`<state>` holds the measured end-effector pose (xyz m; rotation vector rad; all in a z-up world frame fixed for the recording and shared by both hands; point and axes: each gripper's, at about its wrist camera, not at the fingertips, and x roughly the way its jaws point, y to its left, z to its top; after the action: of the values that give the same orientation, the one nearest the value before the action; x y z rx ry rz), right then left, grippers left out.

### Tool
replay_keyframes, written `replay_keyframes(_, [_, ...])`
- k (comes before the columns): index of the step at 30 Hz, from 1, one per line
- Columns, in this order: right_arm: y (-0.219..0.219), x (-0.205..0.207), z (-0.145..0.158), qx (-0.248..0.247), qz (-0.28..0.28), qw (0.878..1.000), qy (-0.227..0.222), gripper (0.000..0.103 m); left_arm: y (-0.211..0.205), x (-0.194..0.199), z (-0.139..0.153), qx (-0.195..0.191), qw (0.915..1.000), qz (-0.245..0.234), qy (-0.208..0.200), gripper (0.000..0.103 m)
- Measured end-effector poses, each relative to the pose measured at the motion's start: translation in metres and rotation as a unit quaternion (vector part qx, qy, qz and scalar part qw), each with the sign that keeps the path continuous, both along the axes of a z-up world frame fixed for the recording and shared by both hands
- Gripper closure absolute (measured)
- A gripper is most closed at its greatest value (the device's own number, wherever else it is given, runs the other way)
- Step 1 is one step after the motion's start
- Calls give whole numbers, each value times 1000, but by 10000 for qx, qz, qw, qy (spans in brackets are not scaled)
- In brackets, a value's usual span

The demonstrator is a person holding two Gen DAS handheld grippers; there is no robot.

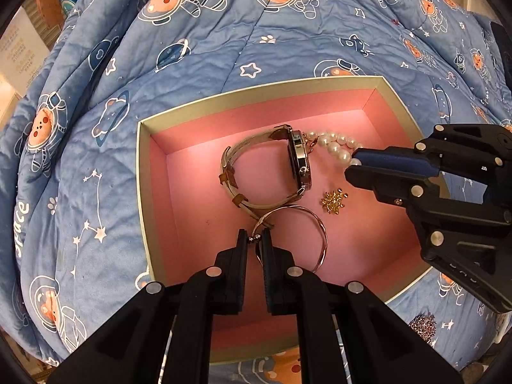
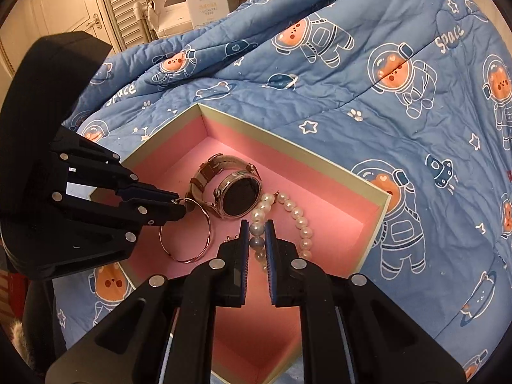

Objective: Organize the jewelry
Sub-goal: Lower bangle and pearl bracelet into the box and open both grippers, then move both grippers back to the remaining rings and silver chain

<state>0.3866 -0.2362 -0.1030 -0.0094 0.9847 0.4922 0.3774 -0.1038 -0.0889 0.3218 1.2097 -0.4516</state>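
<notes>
Pink-lined box (image 1: 395, 97), on blue quilt (image 1: 192, 64), contents:
- Left gripper (image 1: 255, 240), clamped on thin bangle (image 1: 321, 243), near edge.
- Gold charm (image 1: 334, 201), loose, mid-floor.
- Wristwatch (image 1: 299, 163), centre.
- Right gripper (image 2: 256, 233), pinching pearl strand (image 2: 300, 220), beside watch.

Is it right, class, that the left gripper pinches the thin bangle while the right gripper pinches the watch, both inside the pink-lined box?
Not quite. The right gripper pinches the pearl bracelet, not the watch, as the right wrist view shows. The left gripper does pinch the bangle inside the box.
</notes>
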Motion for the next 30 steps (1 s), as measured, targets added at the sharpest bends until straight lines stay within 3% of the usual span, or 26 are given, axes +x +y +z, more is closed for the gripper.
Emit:
replay_keyframes(4, [2,0,0,-6,-8,10000,-14,93,0,-4,2,-32,9999,-21,-138,94])
replay_keyframes(7, [2,1,0,-49,-6,10000,-30,91,3,-10,7,-108,9996,-36,-245,82])
replay_keyframes(9, [2,1,1,-63,27,10000,-71,77,4,-14,11,-195,9992,-56,-330,69])
replay_keyframes(10, [1,0,2,-37,7,9999,-105,60,5,-15,14,-222,9990,-65,-377,61])
replay_keyframes(18, [-20,-10,30,256,-287,9972,-637,57,14,-29,43,-385,9957,-142,-830,38])
replay_keyframes(19, [-23,-13,34,238,-353,9966,-711,54,16,-33,47,-410,9948,-150,-925,31])
replay_keyframes(20, [-27,-15,38,221,-448,9958,-771,40,18,-37,51,-427,9935,-146,-1041,23])
replay_keyframes(22, [-36,-23,44,237,-680,9935,-884,29,24,-49,57,-422,9901,-122,-1334,16])
replay_keyframes(24, [-44,-33,48,309,-768,9924,-908,29,30,-63,59,-443,9867,-45,-1561,10])
replay_keyframes(30, [-55,-78,46,278,-846,9920,-890,29,50,-114,51,-671,9785,258,-1934,7])
